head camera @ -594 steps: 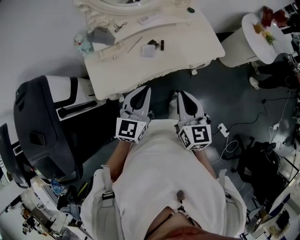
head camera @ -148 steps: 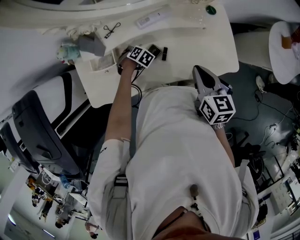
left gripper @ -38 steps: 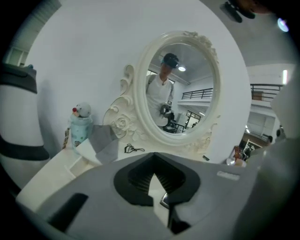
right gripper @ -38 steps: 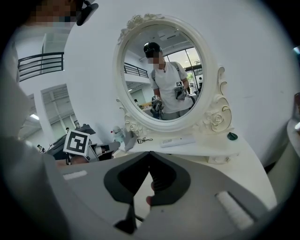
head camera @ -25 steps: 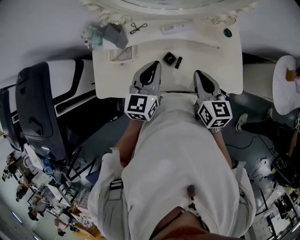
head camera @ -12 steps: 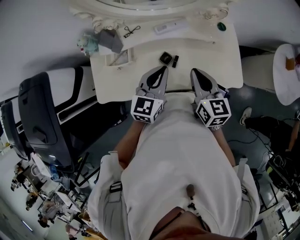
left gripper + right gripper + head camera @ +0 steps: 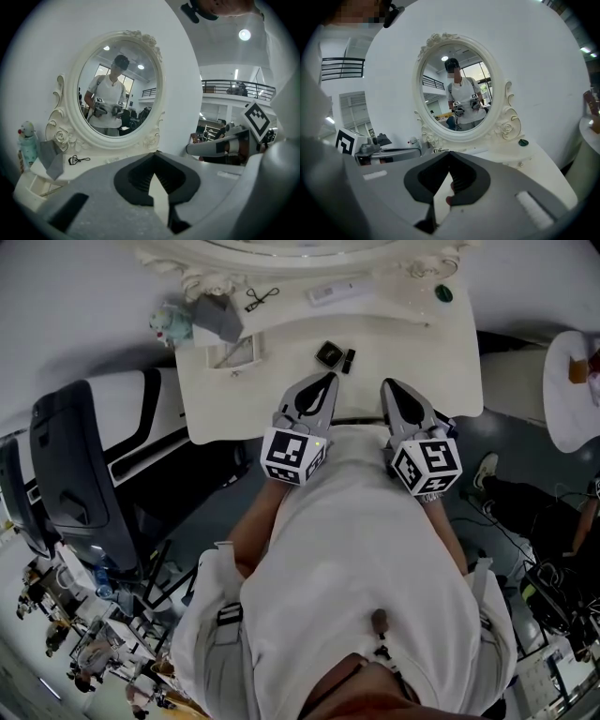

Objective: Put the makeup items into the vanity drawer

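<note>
L tongs [image 7: 327, 381]: pressed together, nothing pinched; centre of frame, tips over table's near edge.
R tongs [image 7: 388, 385]: tips pressed together as well; just right of L pair, not touching it.
Table [image 7: 412, 352]: white, upper centre.
Compact [image 7: 328, 354]: black, on tabletop just past L tips, outside drawer.
Tube [image 7: 348, 360]: small, dark, right beside compact.
Drawer [image 7: 234, 354]: table's left end, upper left of centre; contents can't tell.
Mirror [image 7: 117, 89]: oval, white frame, behind table.
</note>
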Demonstrator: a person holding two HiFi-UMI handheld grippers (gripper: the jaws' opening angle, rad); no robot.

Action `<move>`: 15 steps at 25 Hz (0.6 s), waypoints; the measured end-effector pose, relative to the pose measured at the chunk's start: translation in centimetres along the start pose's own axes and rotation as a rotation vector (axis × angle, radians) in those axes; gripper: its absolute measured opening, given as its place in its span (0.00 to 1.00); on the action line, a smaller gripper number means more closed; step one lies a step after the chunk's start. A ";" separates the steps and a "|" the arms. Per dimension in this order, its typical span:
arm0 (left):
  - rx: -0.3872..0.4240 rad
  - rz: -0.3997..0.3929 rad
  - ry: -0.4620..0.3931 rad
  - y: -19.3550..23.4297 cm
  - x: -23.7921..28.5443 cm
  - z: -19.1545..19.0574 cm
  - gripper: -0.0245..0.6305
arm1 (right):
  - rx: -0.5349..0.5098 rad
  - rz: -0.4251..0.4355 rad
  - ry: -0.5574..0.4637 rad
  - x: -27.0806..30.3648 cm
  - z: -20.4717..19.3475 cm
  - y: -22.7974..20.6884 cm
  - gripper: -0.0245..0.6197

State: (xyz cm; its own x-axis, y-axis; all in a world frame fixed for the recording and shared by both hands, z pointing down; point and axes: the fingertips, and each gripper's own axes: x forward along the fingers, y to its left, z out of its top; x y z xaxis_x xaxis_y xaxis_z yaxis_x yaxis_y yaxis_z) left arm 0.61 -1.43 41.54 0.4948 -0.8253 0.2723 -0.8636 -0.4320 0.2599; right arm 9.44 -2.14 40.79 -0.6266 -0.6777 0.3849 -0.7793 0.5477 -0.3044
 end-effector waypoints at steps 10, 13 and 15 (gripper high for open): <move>-0.035 -0.027 0.045 0.2 0.6 -0.9 0.04 | 0.013 0.000 0.007 0.2 -0.3 0.0 0.05; -0.093 -0.008 0.090 1.7 1.2 -1.9 0.04 | 0.030 -0.015 0.023 0.2 -0.5 -0.3 0.05; -0.092 0.026 0.102 3.3 1.7 -2.6 0.06 | 0.035 -0.028 0.030 0.1 -0.6 -0.6 0.05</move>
State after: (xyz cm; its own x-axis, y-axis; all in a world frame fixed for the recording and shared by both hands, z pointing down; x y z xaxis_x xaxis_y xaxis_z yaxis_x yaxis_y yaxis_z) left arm -1.16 -3.33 45.23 0.4839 -0.7924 0.3714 -0.8659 -0.3719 0.3345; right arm 9.79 -2.25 41.53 -0.6049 -0.6772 0.4189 -0.7963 0.5114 -0.3230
